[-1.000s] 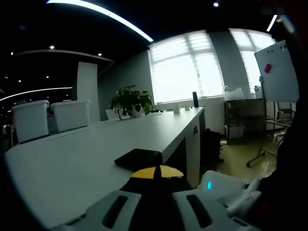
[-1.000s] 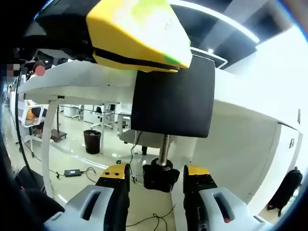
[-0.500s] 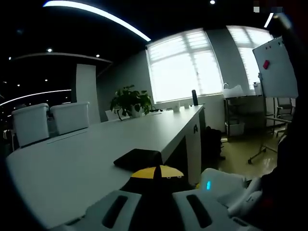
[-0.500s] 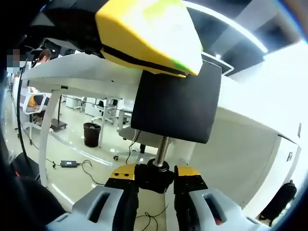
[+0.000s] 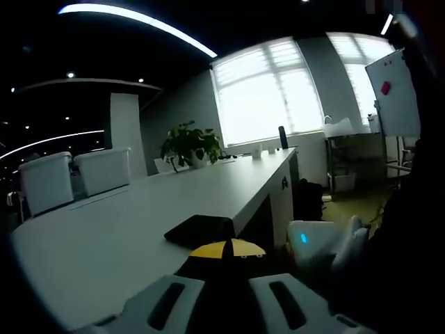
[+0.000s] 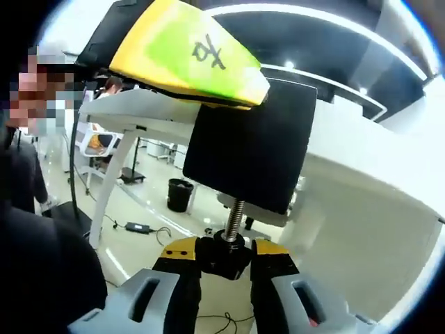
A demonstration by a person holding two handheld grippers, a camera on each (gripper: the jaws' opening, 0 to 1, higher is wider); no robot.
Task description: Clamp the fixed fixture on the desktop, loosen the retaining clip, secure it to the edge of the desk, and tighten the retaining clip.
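The right gripper (image 6: 225, 259) now pinches the black knob (image 6: 224, 252) under the clamp (image 6: 245, 154), where a second ago its jaws stood spread either side — so tightening can begin. The left gripper (image 5: 224, 259) holds the clamp's top, jaws pressed on it, at the desk (image 5: 132, 223) edge.

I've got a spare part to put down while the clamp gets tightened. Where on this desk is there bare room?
The desk is bare from the black fixture plate up to the plant, and leftward toward the white bins. It is crowded at the near edge, where the left gripper holds the fixture and the right gripper closes on the screw knob underneath.
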